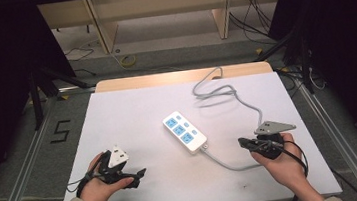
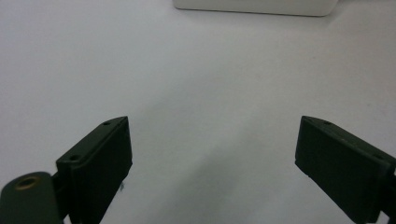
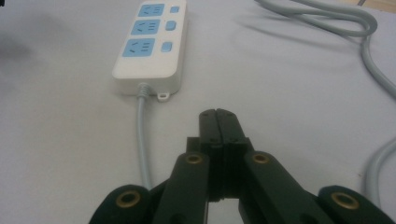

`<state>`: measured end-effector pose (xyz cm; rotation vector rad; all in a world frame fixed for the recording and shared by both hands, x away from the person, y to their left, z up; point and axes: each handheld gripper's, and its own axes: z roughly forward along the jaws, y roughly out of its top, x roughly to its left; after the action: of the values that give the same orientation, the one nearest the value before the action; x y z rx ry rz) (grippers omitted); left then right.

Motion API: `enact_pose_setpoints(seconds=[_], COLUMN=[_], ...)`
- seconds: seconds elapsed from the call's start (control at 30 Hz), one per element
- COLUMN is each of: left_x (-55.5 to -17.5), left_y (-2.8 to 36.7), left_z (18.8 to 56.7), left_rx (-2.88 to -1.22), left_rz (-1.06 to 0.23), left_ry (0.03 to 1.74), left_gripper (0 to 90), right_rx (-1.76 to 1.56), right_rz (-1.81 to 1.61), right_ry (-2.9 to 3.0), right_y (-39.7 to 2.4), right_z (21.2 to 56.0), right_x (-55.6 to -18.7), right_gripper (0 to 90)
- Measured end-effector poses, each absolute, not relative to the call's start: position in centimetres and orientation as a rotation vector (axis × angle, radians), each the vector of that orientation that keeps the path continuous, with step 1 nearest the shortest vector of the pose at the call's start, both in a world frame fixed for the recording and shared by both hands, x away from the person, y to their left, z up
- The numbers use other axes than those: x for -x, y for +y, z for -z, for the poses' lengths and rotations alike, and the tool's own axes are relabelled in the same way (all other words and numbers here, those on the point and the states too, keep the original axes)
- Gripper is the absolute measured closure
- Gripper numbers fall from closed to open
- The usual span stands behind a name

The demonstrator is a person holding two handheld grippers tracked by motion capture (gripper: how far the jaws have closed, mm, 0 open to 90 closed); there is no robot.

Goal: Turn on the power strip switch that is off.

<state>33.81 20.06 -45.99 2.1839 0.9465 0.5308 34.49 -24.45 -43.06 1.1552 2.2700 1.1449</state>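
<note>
A white power strip [image 1: 185, 131] with three blue sockets lies at the middle of the white table [image 1: 118, 117]. Its grey cable [image 1: 221, 93] runs from the near end, curves past my right hand and loops toward the back edge. My left gripper [image 1: 139, 177] rests near the front left, pointing right. In the left gripper view it [image 2: 212, 127] stands wide open over bare table, with the strip's side [image 2: 254, 6] farther ahead. My right gripper [image 1: 245, 143] is at the front right and points left. Its jaws [image 3: 218, 115] are pressed together on nothing, just short of the strip [image 3: 149, 42] and its cable [image 3: 142, 140].
A wooden strip [image 1: 179, 77] borders the table's far edge. Beyond it are floor cables and wooden shelving legs [image 1: 101, 28]. Metal frame rails [image 1: 26, 156] run along both sides of the table. Dark curtains flank the scene.
</note>
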Motion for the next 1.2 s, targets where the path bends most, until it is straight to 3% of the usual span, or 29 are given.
enact_pose_setpoints(seconds=[1.2], left_x=[-33.8], left_y=[19.9], left_z=[46.0], left_rx=[-2.182], left_rz=[-0.528], left_ry=[0.951], left_gripper=[11.2], right_rx=[-1.108], right_rz=[-1.147], right_ry=[2.291], right_y=[-22.0], right_z=[42.5], right_x=[-36.5], right_gripper=[90.0])
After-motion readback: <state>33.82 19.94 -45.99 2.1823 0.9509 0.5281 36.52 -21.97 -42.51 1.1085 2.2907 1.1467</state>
